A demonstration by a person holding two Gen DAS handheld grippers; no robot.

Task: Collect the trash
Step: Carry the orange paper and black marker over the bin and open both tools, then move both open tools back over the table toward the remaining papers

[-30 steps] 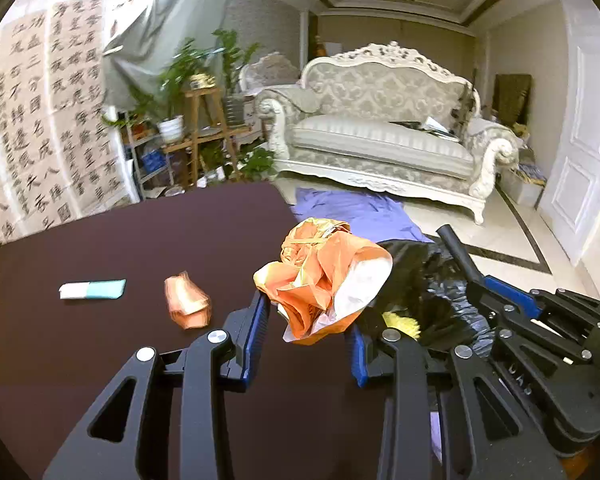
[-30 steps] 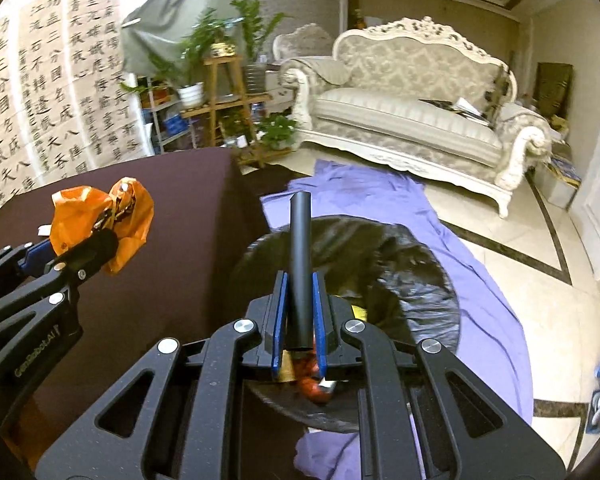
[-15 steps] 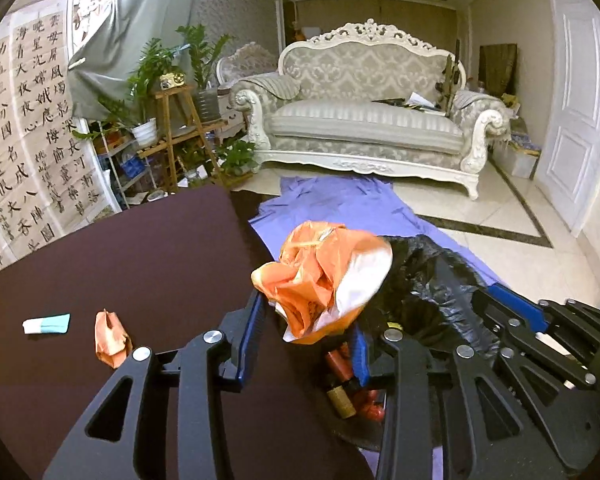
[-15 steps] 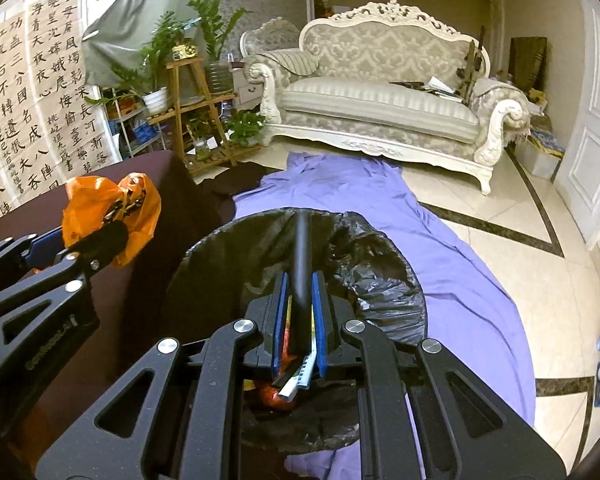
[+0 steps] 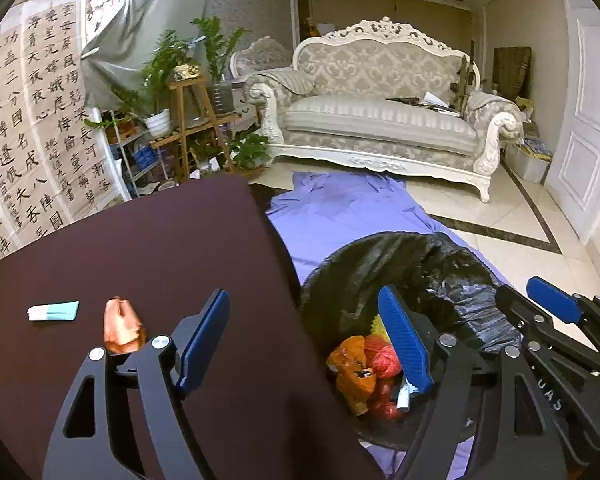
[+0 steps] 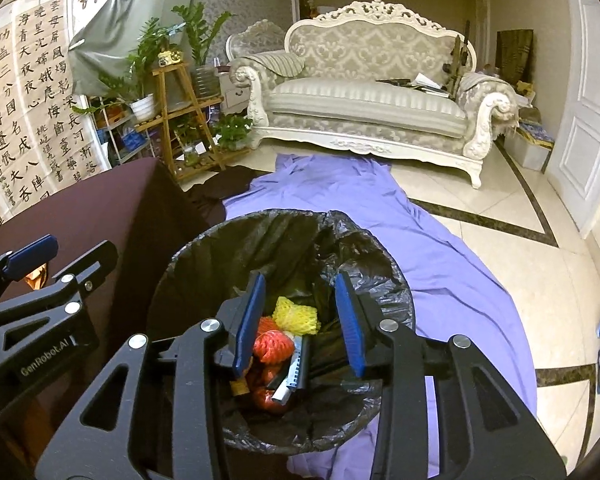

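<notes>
A bin lined with a black bag [image 5: 412,256] [image 6: 284,236] stands on the floor beside the dark table [image 5: 148,248]. Inside lie an orange bag [image 5: 350,372], red and yellow net wrappers [image 6: 296,320] and a black stick [image 6: 302,364]. My left gripper [image 5: 304,340] is open and empty, straddling the table edge and the bin. My right gripper [image 6: 300,316] is open and empty above the bin's mouth. On the table lie a crumpled copper wrapper [image 5: 120,326] and a white-and-teal packet [image 5: 54,311].
A purple sheet [image 6: 400,232] covers the floor under the bin. A white sofa [image 5: 380,120] stands behind, a plant stand [image 5: 188,120] at the back left, a white door [image 5: 584,128] at the right.
Both grippers opened. The orange bag dropped from my left gripper into the bin, and the black stick dropped from my right gripper into it. Both views shifted over the bin.
</notes>
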